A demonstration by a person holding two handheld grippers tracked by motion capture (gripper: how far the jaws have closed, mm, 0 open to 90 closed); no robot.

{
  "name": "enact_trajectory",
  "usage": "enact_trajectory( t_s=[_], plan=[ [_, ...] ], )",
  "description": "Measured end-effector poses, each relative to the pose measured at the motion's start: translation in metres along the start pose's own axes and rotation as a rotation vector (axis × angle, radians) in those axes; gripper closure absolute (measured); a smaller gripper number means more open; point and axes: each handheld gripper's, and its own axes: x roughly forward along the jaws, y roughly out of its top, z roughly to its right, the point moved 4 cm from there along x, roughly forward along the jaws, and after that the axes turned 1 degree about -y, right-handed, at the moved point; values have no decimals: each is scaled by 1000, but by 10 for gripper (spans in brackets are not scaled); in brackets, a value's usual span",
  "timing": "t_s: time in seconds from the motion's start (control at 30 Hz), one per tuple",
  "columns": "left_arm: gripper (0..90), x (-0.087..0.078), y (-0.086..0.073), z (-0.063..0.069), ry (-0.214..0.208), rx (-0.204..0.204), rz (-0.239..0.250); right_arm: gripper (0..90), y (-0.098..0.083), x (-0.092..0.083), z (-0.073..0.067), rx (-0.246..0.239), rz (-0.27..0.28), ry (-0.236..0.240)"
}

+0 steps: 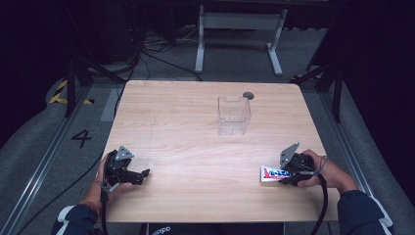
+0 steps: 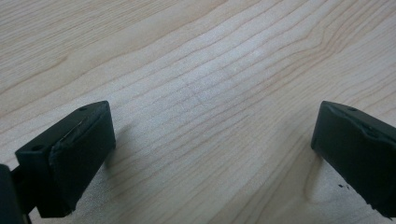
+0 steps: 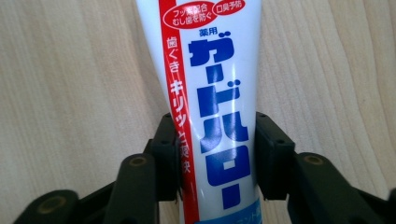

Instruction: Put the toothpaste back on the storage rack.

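Item 1, near edge, right side: right gripper [image 1: 286, 177], held in the person's right hand [image 1: 320, 171], lay low over the wooden table [image 1: 195, 147] with its grey three-cornered plate on top. Its jaws were clamped on a toothpaste tube [image 1: 274, 174], one black pad pressing each long side. In the right gripper view the tube [image 3: 210, 93] ran straight away from the camera between the pads [image 3: 273, 154], lying flat on the wood; white body, red stripe along one side, large blue lettering, red ovals farther up.

Item 2, near edge, left side: left gripper [image 1: 139, 175], held in the person's left hand [image 1: 110, 176], rested on or just above the table, pointing towards the middle. Its jaws stood wide apart with nothing between them; the left gripper view showed bare wood grain between the two black pads [image 2: 70, 158]. A cable trailed from it off the near edge. The two grippers were well apart.

Item 3, far half of the table, right of centre: a clear plastic container [image 1: 234, 115], upright, open at the top, well apart from both grippers and the tube.

Item 4, just beyond the container, at the far edge: a small dark round object [image 1: 248, 95]; what it was could not be told.
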Motion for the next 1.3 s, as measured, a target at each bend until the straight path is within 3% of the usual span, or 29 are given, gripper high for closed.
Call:
enact_trajectory(
  t_s=[0.33,0.47,0.6,0.63,0.67,0.8,1.1,1.3],
  plan=[
    [2,0,0,0,0,0,0,660,-8,-6,-3,25,104,-9],
    [2,0,0,0,0,0,0,665,-12,-12,-1,59,172,-17],
    [2,0,0,0,0,0,0,667,-14,-18,1,84,222,-58],
    [2,0,0,0,0,0,0,668,-17,-25,3,111,274,-72],
    [2,0,0,0,0,0,0,668,-17,-25,3,111,274,-72],
    [2,0,0,0,0,0,0,668,-22,-32,7,174,360,-91],
    [2,0,0,0,0,0,0,669,-26,-41,13,257,469,-137],
    [2,0,0,0,0,-1,0,669,-19,-44,14,277,512,-156]
  ],
)
